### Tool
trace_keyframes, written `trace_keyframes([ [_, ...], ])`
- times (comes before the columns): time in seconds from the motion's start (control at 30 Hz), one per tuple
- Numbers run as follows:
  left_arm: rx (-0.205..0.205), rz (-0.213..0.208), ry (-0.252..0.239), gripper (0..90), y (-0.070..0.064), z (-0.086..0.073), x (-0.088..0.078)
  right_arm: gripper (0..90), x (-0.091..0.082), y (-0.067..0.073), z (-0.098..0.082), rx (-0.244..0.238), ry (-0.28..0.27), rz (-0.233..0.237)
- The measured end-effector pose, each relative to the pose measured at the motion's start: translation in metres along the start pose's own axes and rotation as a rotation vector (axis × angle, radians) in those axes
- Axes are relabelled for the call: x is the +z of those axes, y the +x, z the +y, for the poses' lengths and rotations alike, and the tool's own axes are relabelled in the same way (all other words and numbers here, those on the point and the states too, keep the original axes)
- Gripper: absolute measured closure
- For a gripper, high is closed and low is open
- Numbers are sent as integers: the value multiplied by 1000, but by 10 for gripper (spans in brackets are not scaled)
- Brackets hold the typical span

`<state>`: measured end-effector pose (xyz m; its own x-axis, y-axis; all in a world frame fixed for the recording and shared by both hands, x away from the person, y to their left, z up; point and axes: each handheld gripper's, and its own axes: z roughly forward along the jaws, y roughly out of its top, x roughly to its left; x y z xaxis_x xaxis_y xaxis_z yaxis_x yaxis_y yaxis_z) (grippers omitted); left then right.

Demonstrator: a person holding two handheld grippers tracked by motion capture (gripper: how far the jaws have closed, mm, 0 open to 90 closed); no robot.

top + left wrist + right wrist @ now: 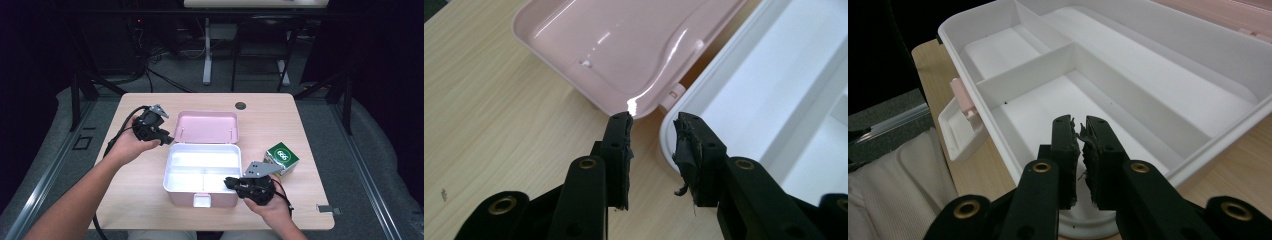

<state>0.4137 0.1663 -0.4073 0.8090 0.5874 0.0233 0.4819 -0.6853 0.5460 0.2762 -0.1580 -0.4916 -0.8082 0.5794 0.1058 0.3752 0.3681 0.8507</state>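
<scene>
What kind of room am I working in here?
Probably a lab or recording workspace, not a home. A small wooden table stands on grey carpet, dark curtains close off the sides, and loose cables trail on the floor under a second desk behind.

Green box (281, 158) on surface: white logo on top face, too small to read. No other text legible.

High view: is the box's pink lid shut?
No, the pink lid lies folded back flat on the table behind the white box, whose compartments are bare.
</scene>
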Motion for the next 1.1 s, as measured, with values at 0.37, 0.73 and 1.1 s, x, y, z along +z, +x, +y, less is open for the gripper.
trace_keyframes([
  [0.37, 199, -21, 105, 639, -18, 15, -3, 773, -15, -2, 7, 16, -79, -17],
  [0.73, 325, -45, 157, 640, -36, 33, -5, 716, -28, -17, 5, 63, -118, -68],
  [1.1, 454, -70, 251, 658, -59, 48, 2, 695, -36, -29, -3, 109, -133, -116],
])
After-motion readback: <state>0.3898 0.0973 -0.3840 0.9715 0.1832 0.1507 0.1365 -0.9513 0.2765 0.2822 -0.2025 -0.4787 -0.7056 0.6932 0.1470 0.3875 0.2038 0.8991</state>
